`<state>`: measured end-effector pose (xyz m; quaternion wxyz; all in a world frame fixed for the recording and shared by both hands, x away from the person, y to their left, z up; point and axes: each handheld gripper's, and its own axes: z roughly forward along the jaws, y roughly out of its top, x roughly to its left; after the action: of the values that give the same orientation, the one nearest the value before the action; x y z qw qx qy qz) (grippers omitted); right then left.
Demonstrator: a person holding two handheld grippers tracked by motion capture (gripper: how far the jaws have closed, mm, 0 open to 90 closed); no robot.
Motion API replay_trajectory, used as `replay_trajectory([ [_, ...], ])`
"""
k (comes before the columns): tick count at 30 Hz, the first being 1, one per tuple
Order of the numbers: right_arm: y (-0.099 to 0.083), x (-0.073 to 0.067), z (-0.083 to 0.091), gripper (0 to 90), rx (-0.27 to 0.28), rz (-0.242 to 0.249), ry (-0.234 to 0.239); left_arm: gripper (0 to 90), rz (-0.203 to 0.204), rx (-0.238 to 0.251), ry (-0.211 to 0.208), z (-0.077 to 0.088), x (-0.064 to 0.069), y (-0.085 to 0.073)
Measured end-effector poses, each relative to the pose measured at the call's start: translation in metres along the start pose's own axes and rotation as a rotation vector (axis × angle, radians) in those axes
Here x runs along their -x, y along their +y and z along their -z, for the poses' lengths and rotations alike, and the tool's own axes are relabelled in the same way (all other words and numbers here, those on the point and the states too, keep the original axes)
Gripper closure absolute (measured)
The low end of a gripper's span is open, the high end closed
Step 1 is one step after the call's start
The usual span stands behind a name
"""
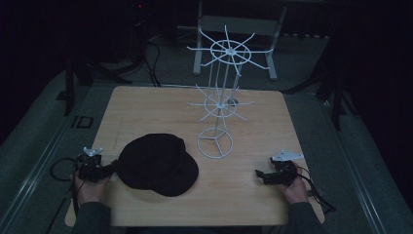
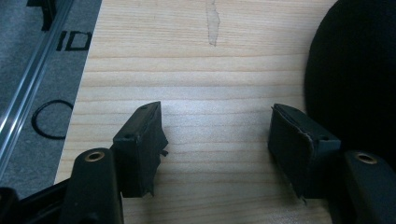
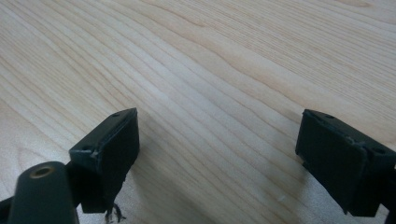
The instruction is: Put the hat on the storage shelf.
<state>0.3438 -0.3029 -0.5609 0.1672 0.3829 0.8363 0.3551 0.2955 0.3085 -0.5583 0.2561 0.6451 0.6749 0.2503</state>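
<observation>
High view showed a light wooden table (image 1: pixel 146 105) with a black cap (image 1: pixel 158 164) lying flat toward seven o'clock of the tabletop and a white wire display rack (image 1: pixel 220 92) standing just past the centre toward one o'clock, its ring base (image 1: pixel 215 142) close to the cap's two o'clock edge but apart from it. The left gripper (image 1: pixel 104 170) lay at the cap's nine o'clock side, held in the person's left hand (image 1: pixel 89 189), its tips just beside the cap's rim. The right gripper (image 1: pixel 260 175) rested near the table's five o'clock corner in the right hand (image 1: pixel 294 189), well apart from the cap and pointing toward nine o'clock. In the left gripper view that gripper (image 2: pixel 217 135) had its jaws spread wide over bare wood, nothing between them, the cap (image 2: pixel 355 79) at three o'clock beside one jaw. In the right gripper view the right gripper (image 3: pixel 219 149) also stood wide apart and empty over the wood grain
</observation>
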Motion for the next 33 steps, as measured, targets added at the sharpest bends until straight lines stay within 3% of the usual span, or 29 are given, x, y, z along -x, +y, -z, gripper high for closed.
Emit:
replay_trajectory([
  [1,0.000,0.000,0.000,13.4,0.000,0.000,0.000,38.6,0.012,-0.002,-0.003,0.001,-0.001,0.000],
  [2,0.000,0.000,0.000,13.4,0.000,0.000,0.000,45.3,0.029,0.003,-0.022,0.003,-0.003,0.001],
  [4,0.000,0.000,0.000,13.4,-0.001,0.000,0.000,45.3,0.046,0.018,-0.035,0.006,-0.004,0.002],
  [12,0.000,0.000,0.000,13.4,0.000,-0.001,-0.001,45.0,0.043,0.054,-0.047,0.018,-0.001,0.005],
  [18,0.000,0.000,0.000,13.4,0.000,-0.001,-0.001,43.2,0.066,0.091,-0.063,0.030,0.001,0.008],
  [21,0.000,0.000,0.000,13.4,0.000,-0.001,-0.001,41.9,0.064,0.111,-0.080,0.038,0.004,0.010],
  [28,0.000,0.000,0.000,13.4,0.000,-0.001,-0.001,39.8,0.038,0.116,-0.103,0.044,0.013,0.012],
  [33,0.000,0.000,0.000,13.6,0.000,-0.002,-0.002,37.6,0.028,0.117,-0.142,0.050,0.019,0.013],
])
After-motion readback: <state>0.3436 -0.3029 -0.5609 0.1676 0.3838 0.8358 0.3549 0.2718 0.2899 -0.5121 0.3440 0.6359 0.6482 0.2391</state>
